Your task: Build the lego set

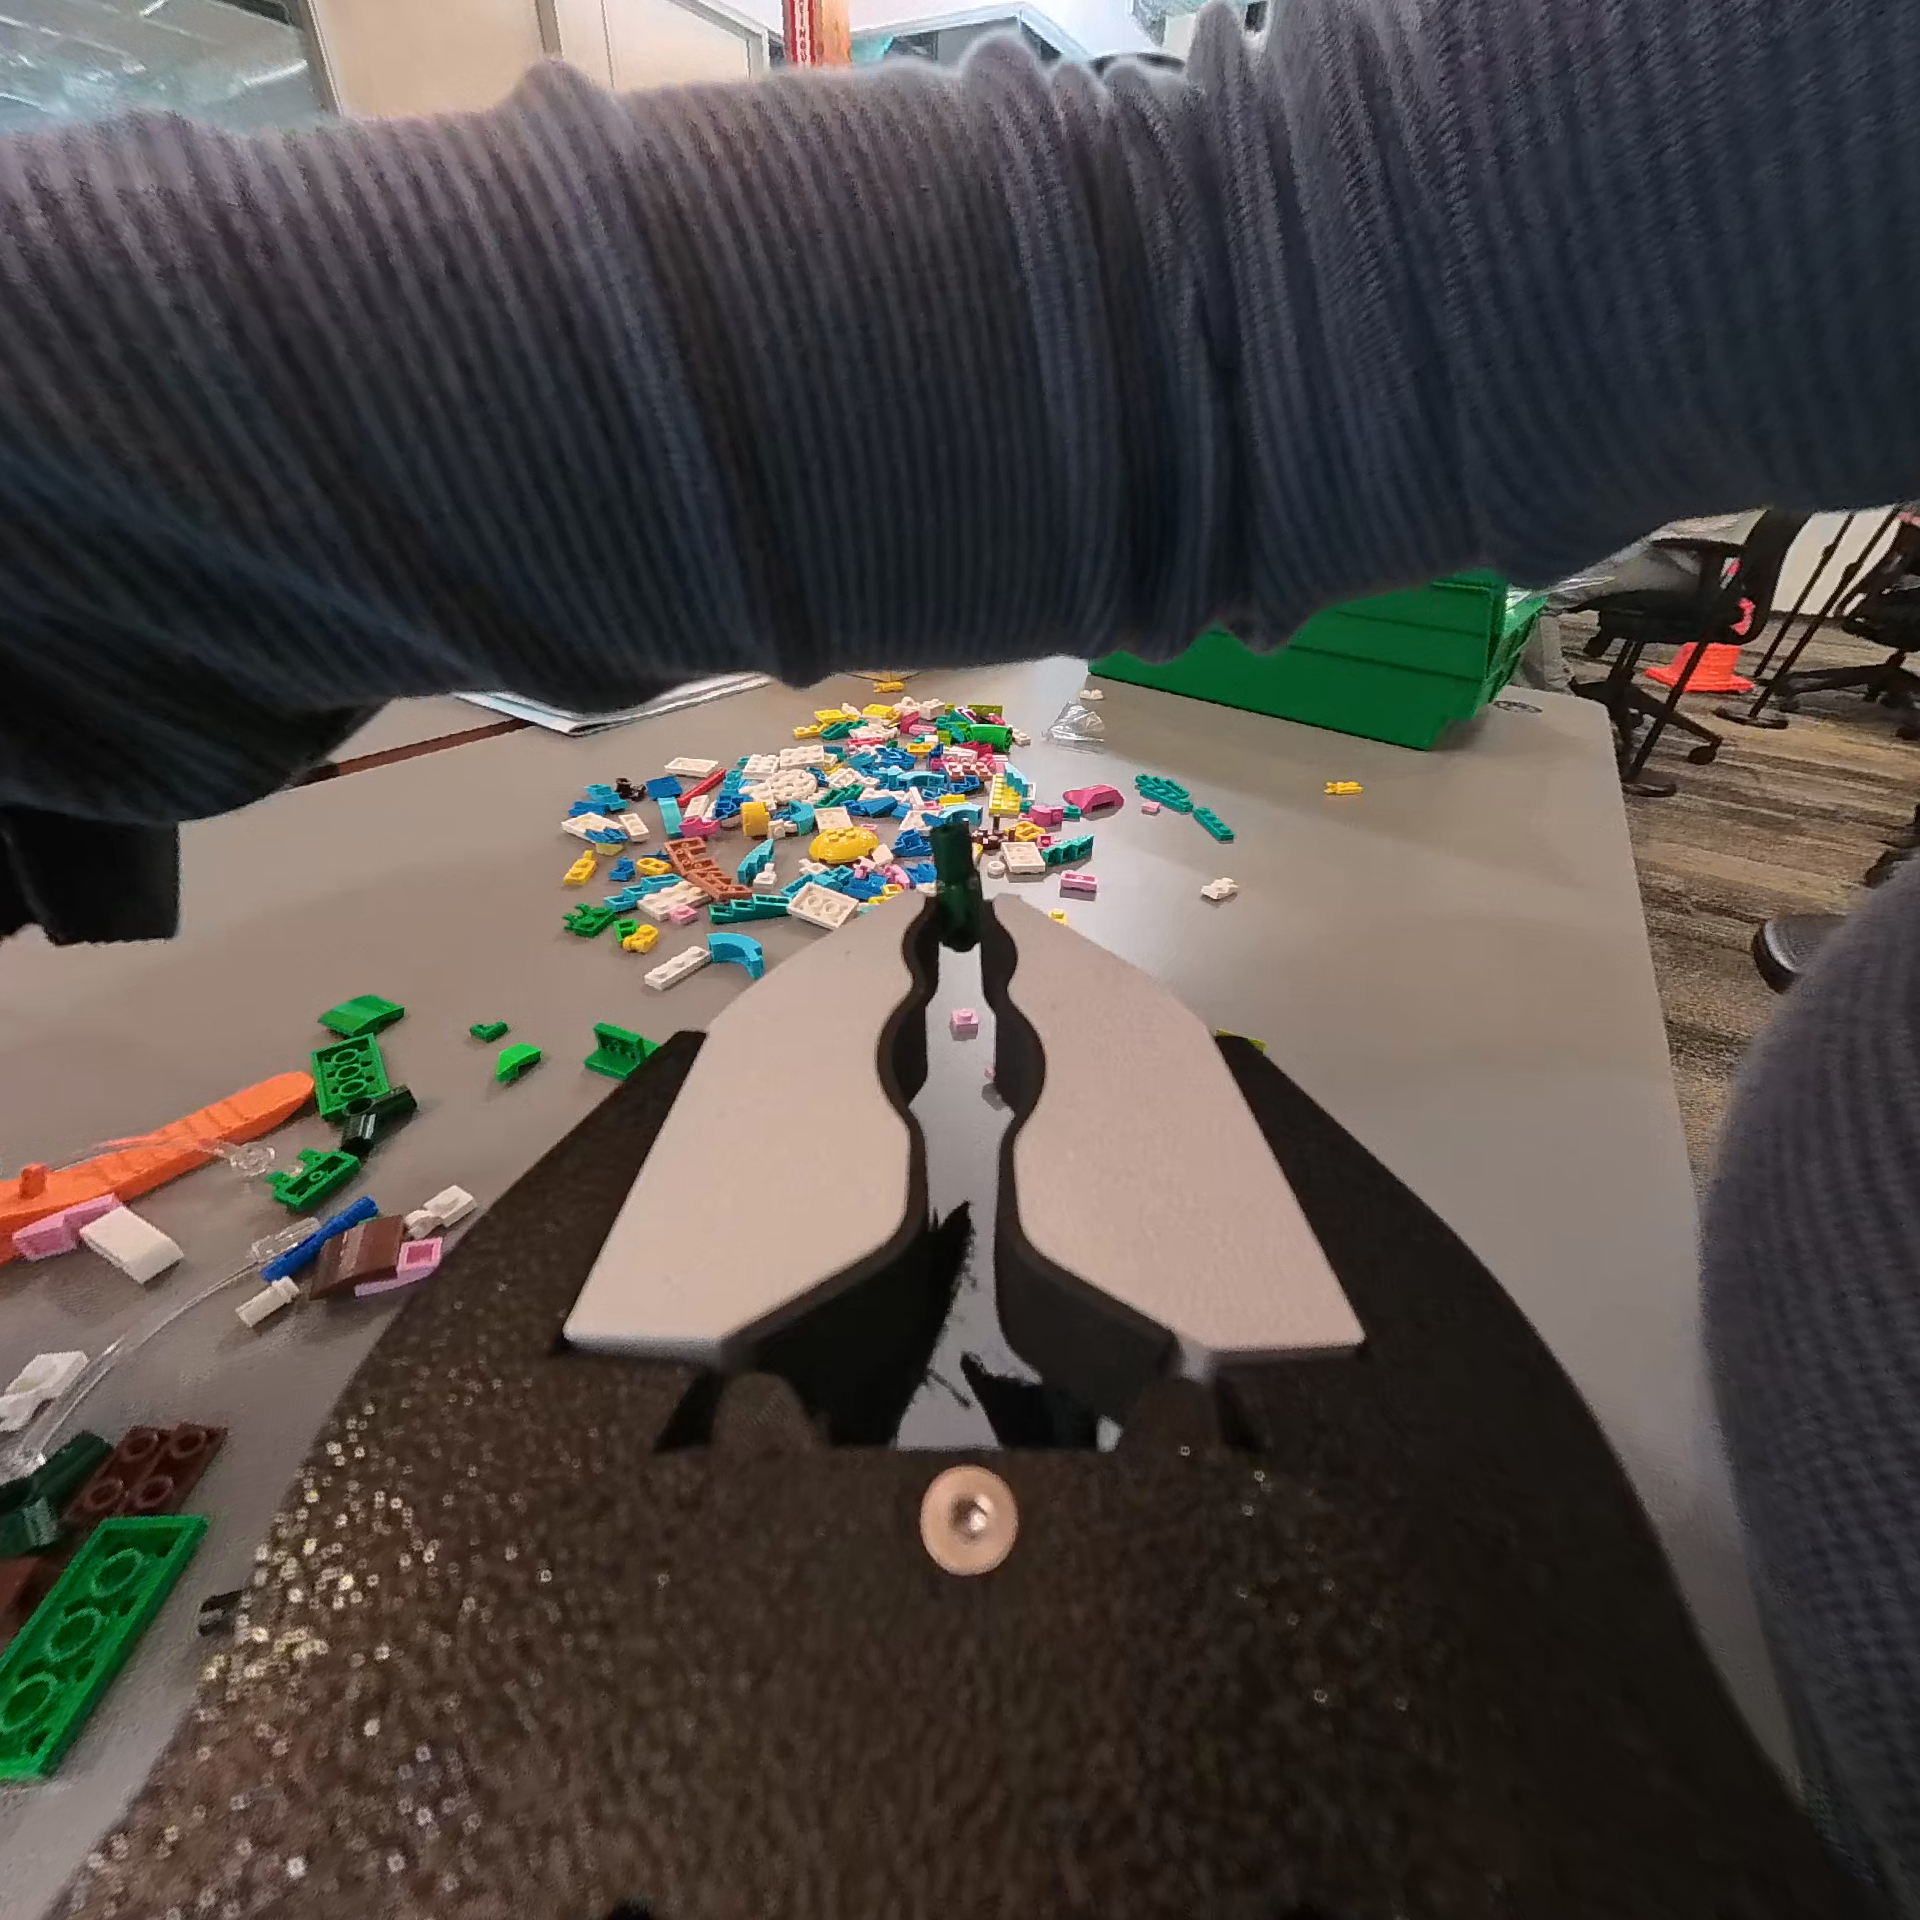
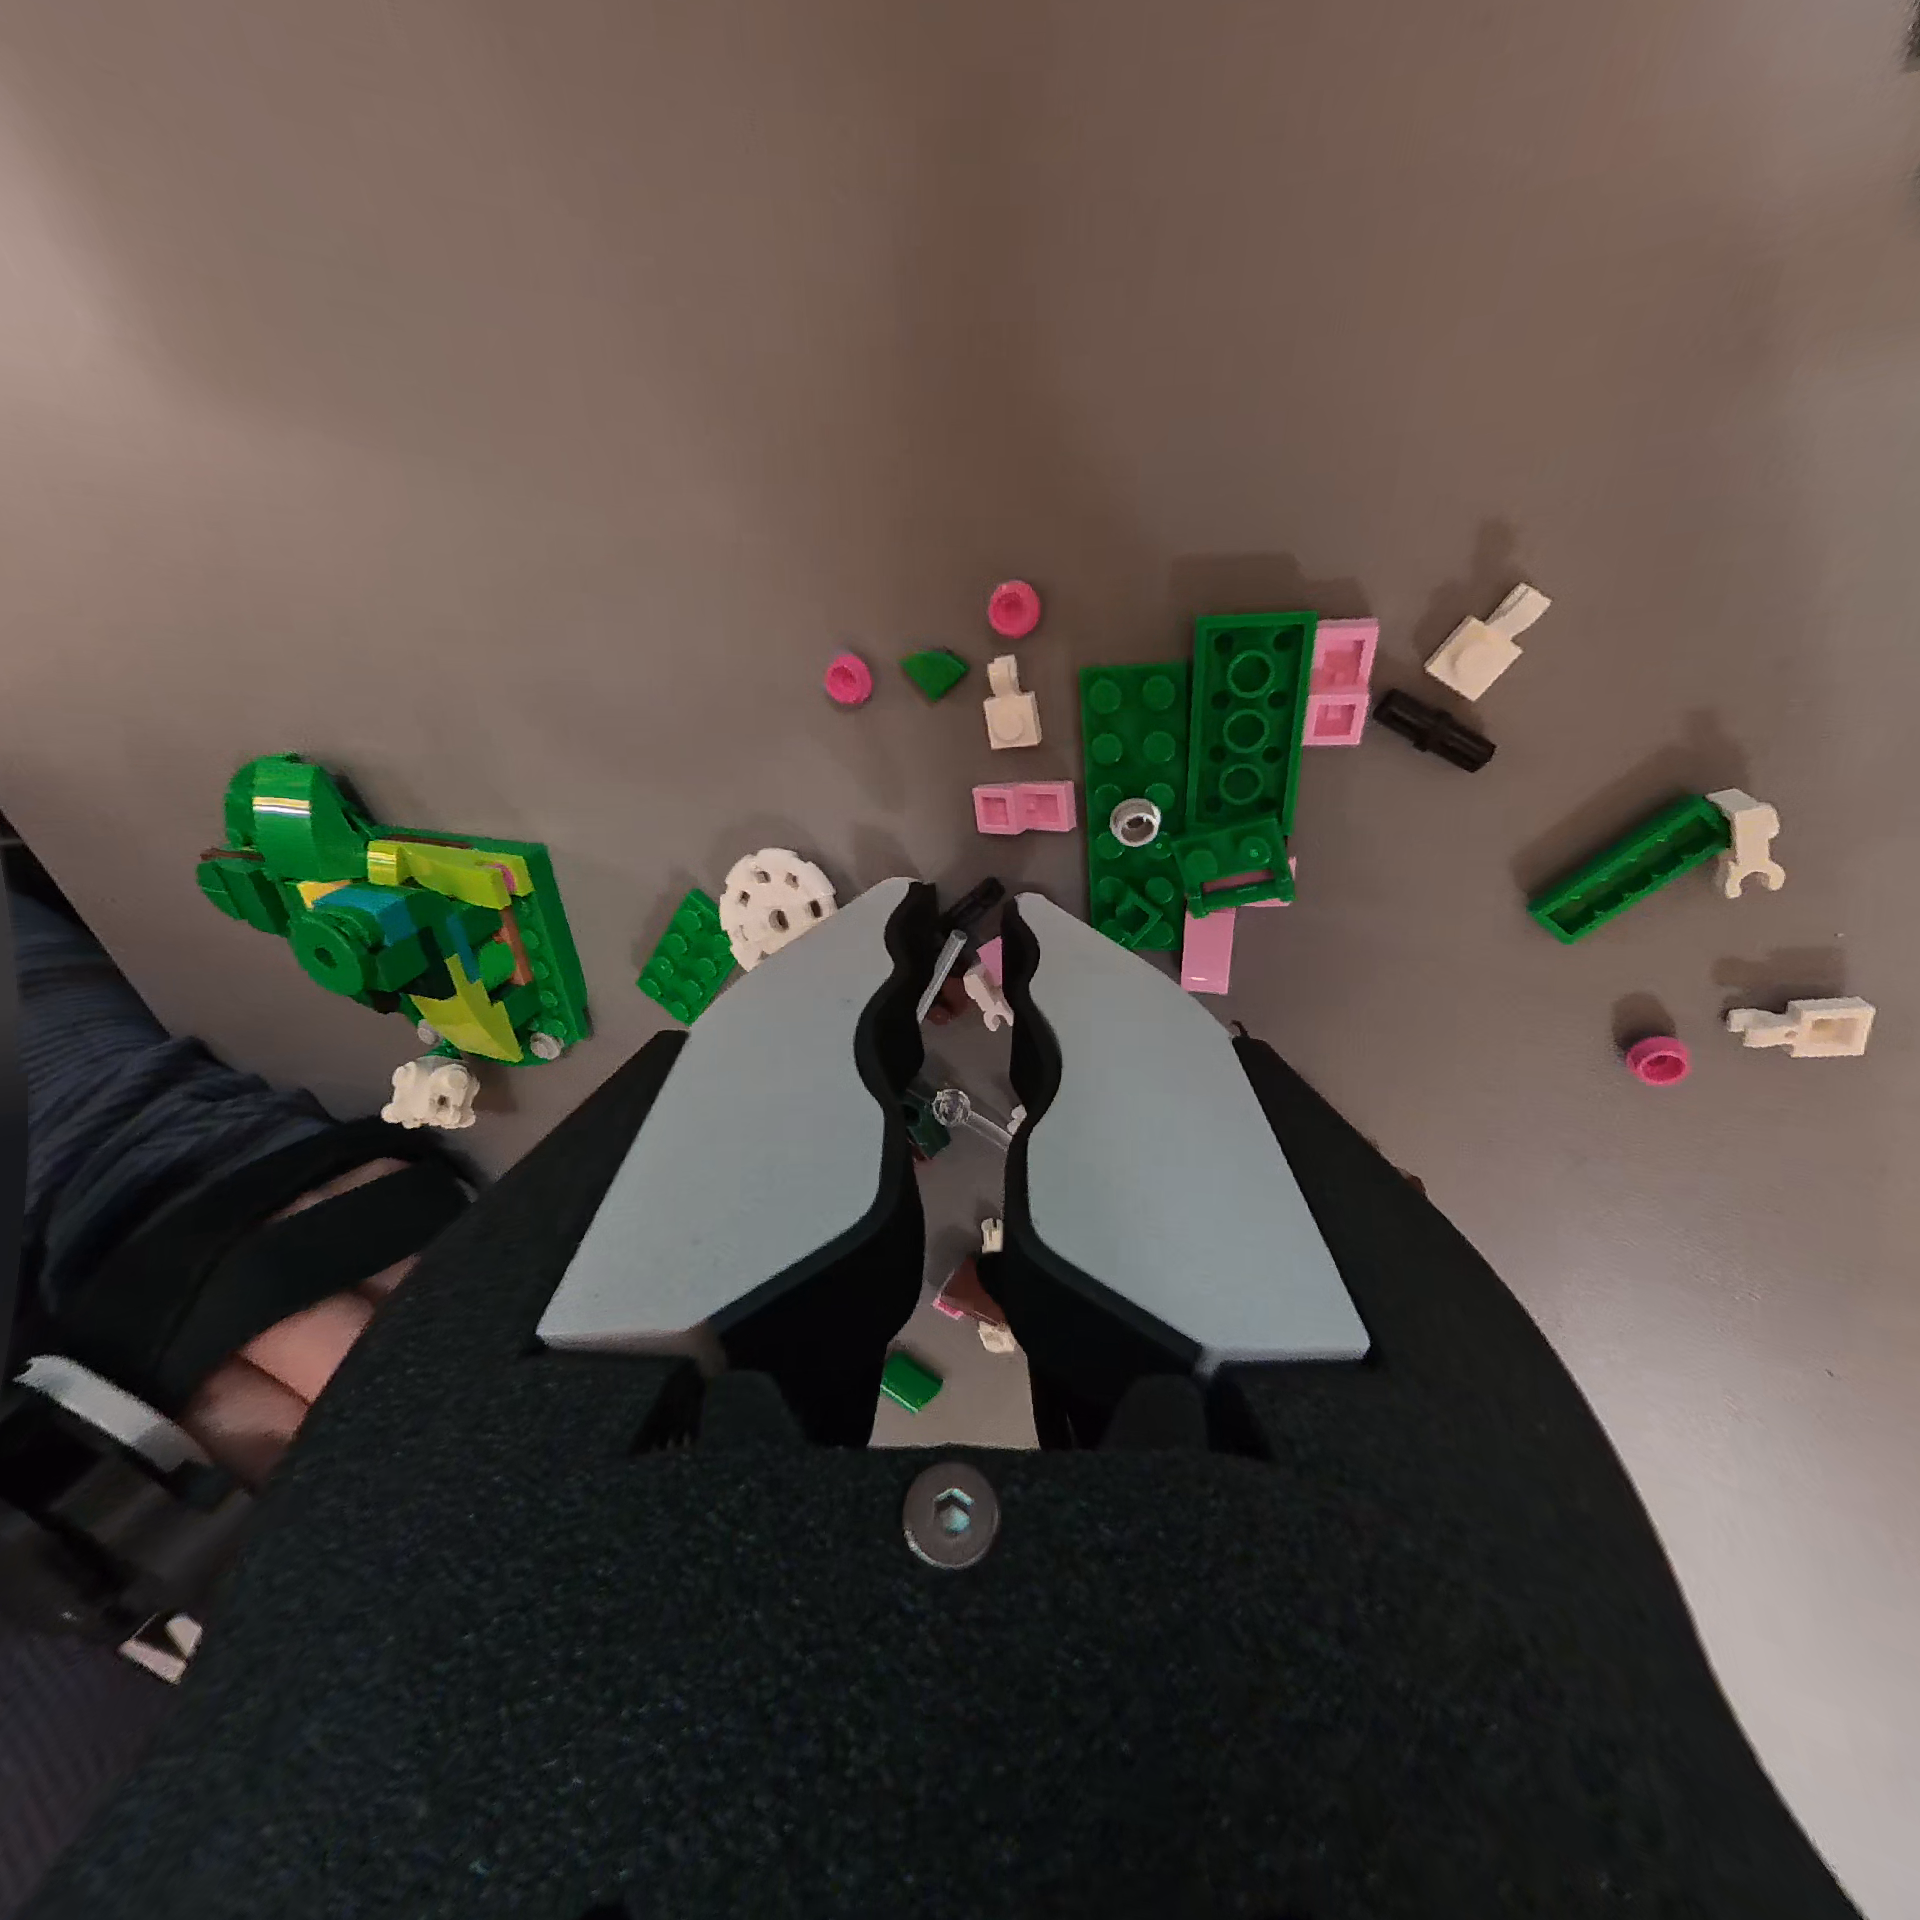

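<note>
The left gripper (image 1: 958, 914) is held level above the grey table (image 1: 1403, 987), its tips pinched on a small dark green lego piece (image 1: 954, 883) that stands upright, while a blue ribbed sleeve (image 1: 831, 395) crosses in front and hides the far table. The right gripper (image 2: 966, 902) points straight down over loose pieces, jaws nearly together around a thin dark part (image 2: 971, 904); whether it is gripped cannot be told. A half-built green lego model (image 2: 395, 914) lies to its left.
</note>
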The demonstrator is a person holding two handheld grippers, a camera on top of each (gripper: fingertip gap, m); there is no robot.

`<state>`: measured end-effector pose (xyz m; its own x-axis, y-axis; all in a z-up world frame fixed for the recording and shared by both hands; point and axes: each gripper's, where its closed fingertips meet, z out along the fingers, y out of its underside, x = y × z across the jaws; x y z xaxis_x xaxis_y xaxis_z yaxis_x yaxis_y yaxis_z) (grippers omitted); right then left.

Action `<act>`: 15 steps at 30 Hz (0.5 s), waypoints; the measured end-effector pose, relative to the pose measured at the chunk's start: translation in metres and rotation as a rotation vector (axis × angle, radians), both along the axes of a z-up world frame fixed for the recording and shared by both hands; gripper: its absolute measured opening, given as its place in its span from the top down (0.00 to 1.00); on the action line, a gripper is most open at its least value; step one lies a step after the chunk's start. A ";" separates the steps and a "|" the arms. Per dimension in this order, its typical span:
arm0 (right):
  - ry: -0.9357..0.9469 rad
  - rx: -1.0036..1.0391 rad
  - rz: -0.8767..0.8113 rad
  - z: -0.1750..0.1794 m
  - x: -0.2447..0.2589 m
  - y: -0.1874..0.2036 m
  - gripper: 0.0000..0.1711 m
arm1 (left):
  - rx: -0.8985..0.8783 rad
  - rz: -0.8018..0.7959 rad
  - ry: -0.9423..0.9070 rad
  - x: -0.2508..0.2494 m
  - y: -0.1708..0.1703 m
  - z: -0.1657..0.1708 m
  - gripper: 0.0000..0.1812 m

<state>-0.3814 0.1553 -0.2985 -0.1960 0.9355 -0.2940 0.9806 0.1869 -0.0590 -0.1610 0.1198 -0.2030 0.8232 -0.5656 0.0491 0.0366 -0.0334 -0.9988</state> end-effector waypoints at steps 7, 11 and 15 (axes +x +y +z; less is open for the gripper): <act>-0.025 0.123 0.071 -0.006 0.001 0.001 0.98 | -0.001 -0.002 0.002 0.001 0.000 0.000 0.96; -0.001 0.144 0.097 -0.006 0.001 0.002 0.98 | -0.001 -0.001 0.002 0.000 0.000 0.000 0.96; 0.134 0.065 0.089 0.010 0.006 0.000 0.98 | -0.013 0.047 -0.053 -0.011 0.003 0.002 0.96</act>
